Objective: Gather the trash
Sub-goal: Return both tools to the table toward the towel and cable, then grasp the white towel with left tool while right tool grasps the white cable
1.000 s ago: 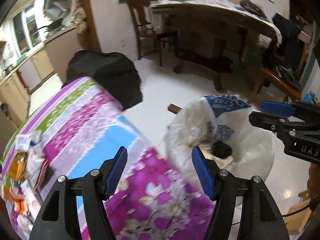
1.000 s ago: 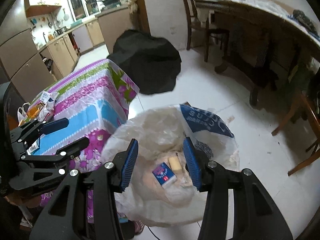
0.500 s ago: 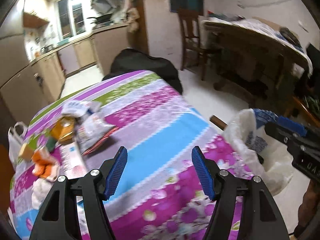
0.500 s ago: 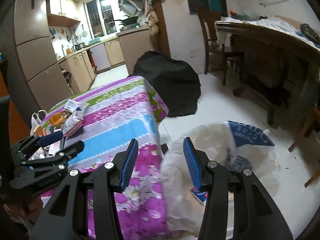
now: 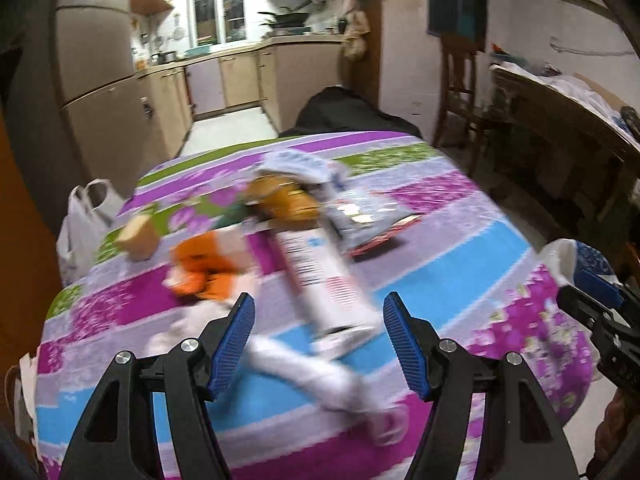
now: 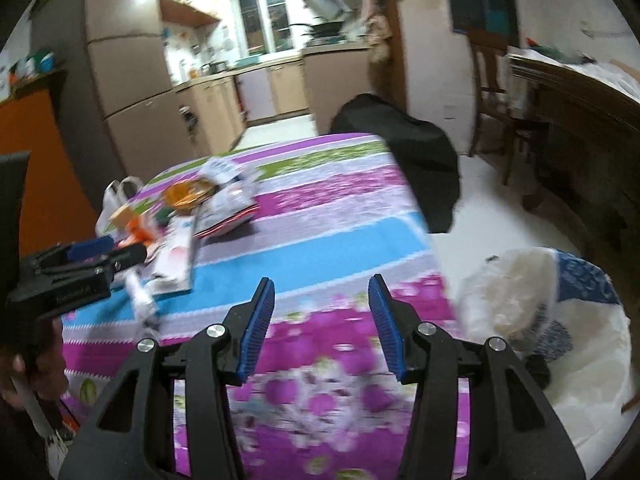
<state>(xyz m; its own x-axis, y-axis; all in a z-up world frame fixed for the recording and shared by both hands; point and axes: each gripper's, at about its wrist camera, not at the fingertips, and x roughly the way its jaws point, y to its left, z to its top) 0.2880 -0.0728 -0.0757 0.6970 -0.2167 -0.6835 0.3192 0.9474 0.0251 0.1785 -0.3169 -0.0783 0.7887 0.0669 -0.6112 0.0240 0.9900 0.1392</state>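
The left gripper (image 5: 316, 338) hangs wide open and empty over the trash (image 5: 296, 236) piled on the table (image 5: 460, 248), ready to grab. The right gripper (image 6: 321, 322), empty, has just opened wider. The bag (image 6: 560, 320) waits beside the table.

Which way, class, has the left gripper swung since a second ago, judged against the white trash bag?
Yes. The left gripper, jaws open and empty, has swung left, away from the white trash bag, now at the right edge, and over the litter on the striped tablecloth.
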